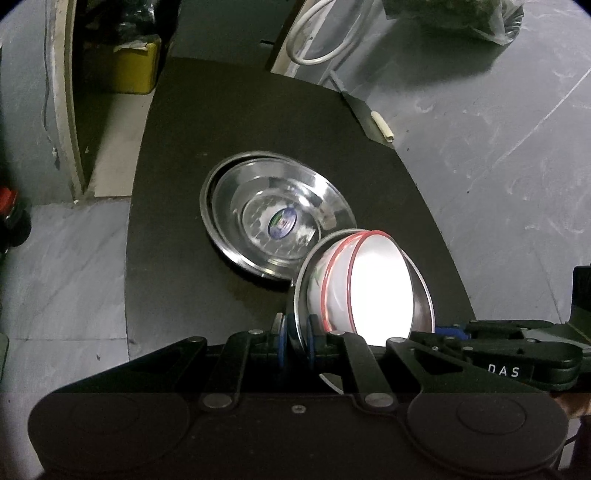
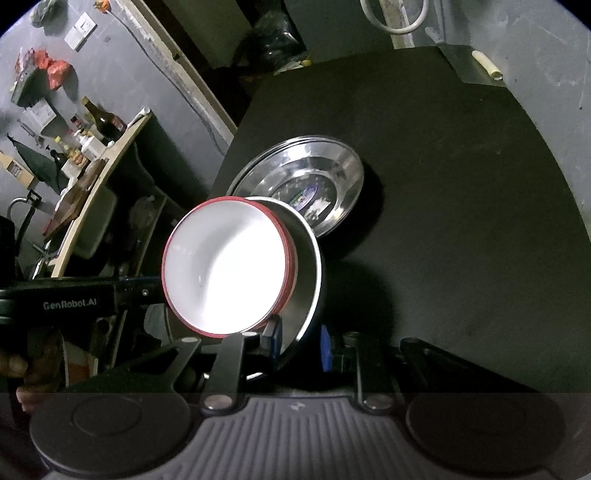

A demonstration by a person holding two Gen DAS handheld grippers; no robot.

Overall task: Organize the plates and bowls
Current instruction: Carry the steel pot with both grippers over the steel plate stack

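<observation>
A steel bowl (image 1: pixel 421 295) with white red-rimmed bowls (image 1: pixel 376 280) nested inside is held tilted above the black table (image 1: pixel 177 258). My left gripper (image 1: pixel 297 343) is shut on the steel bowl's rim. In the right wrist view my right gripper (image 2: pixel 301 341) straddles the opposite rim of the steel bowl (image 2: pixel 306 266); its jaws stand partly apart, with a gap on the right pad's side. The white bowls (image 2: pixel 225 266) face left there. Stacked steel plates (image 1: pixel 277 218) lie on the table just beyond the bowls; they also show in the right wrist view (image 2: pixel 317 181).
A grey floor surrounds the table. A white hose (image 1: pixel 321 40) and a plastic bag (image 1: pixel 465 18) lie beyond the far edge. A yellow box (image 1: pixel 125 70) stands far left. A counter with bottles (image 2: pixel 92 147) is at left in the right wrist view.
</observation>
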